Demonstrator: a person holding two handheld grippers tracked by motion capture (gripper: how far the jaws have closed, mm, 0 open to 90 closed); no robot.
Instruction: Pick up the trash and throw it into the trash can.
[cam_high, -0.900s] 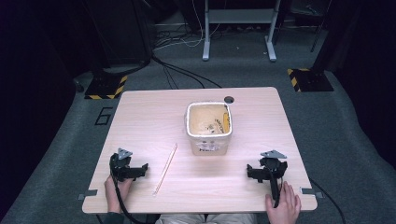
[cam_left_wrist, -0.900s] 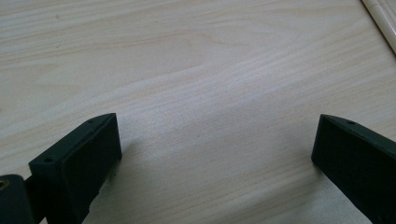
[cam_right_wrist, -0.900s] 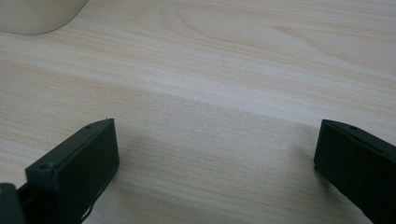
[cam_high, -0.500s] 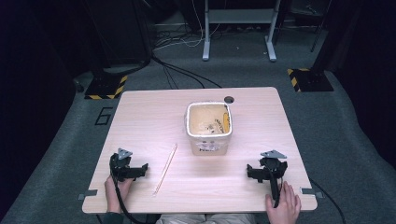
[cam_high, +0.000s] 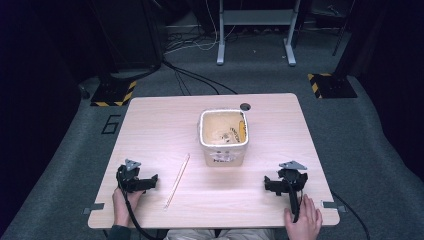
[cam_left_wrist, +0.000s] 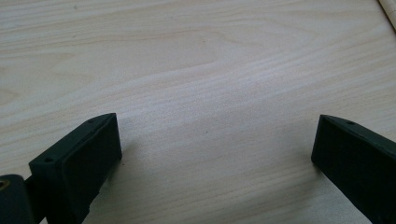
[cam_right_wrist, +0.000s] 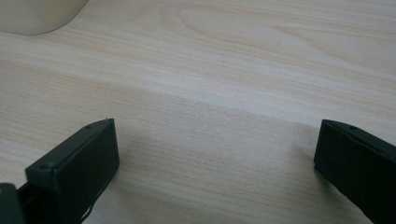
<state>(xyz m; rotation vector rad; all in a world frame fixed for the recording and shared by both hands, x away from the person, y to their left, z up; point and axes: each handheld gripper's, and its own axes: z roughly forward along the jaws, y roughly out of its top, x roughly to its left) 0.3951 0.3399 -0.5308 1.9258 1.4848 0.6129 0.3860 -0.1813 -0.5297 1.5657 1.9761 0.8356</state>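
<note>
A cream square tub (cam_high: 224, 138) with some scraps inside stands near the middle of the light wooden table (cam_high: 160, 120). A thin wooden stick (cam_high: 177, 180) lies on the table left of the tub, its tip at the corner of the left gripper view (cam_left_wrist: 390, 9). My left gripper (cam_high: 150, 181) rests on the table near the front left, open, with bare wood between its jaws (cam_left_wrist: 215, 154). My right gripper (cam_high: 270, 184) rests near the front right, open over bare wood (cam_right_wrist: 215, 158). The tub's base (cam_right_wrist: 37, 16) sits at the top left of the right gripper view.
A round cable hole (cam_high: 245, 106) is in the table behind the tub. Hands hold both grippers at the front edge. Beyond the table is grey carpet with cables, a metal stand (cam_high: 255, 30) and yellow-black striped feet (cam_high: 327, 85).
</note>
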